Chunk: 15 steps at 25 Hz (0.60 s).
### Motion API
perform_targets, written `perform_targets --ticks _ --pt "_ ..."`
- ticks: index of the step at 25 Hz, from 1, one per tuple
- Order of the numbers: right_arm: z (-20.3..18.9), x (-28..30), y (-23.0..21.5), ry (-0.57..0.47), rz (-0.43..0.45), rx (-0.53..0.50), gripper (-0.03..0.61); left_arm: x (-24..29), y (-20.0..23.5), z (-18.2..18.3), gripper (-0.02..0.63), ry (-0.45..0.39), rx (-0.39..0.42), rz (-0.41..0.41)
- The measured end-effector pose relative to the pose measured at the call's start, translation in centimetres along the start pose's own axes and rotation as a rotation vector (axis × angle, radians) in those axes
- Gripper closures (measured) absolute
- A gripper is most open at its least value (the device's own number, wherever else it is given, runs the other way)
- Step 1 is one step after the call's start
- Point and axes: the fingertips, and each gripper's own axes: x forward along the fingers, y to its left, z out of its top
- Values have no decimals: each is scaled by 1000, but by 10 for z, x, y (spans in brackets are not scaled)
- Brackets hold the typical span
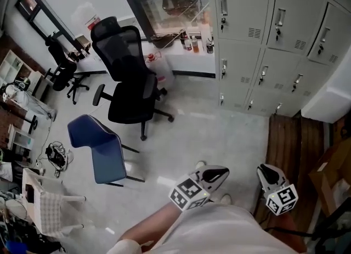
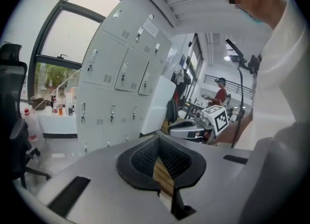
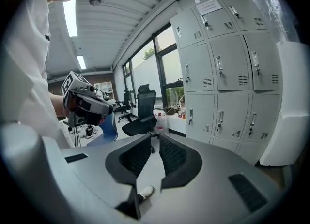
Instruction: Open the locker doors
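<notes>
Holding left gripper [image 1: 219,173] and right gripper [image 1: 264,171] both closed, nothing between jaws, well short of the lockers [image 1: 274,33] standing upper right with every visible door shut; needing lining up on one door handle [image 1: 223,7], opening jaws before contact.

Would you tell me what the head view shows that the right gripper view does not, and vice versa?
Only the head view shows the white grid-backed chair. Only the right gripper view shows the long ceiling light and the paper notice on a top locker door. Both show the grey metal lockers, the black mesh office chair and the blue plastic chair.
</notes>
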Motion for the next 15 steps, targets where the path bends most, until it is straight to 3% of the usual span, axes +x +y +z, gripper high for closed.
perform_targets --ticks 3,8,15 --pt "11 34 -11 11 -69 25 555 3 41 16 603 5 36 -57" --pt "54 118 -26 29 -113 -5 555 -5 130 44 603 46 51 -91" --pt "81 162 -72 42 -230 36 555 18 184 58 603 98 106 -193"
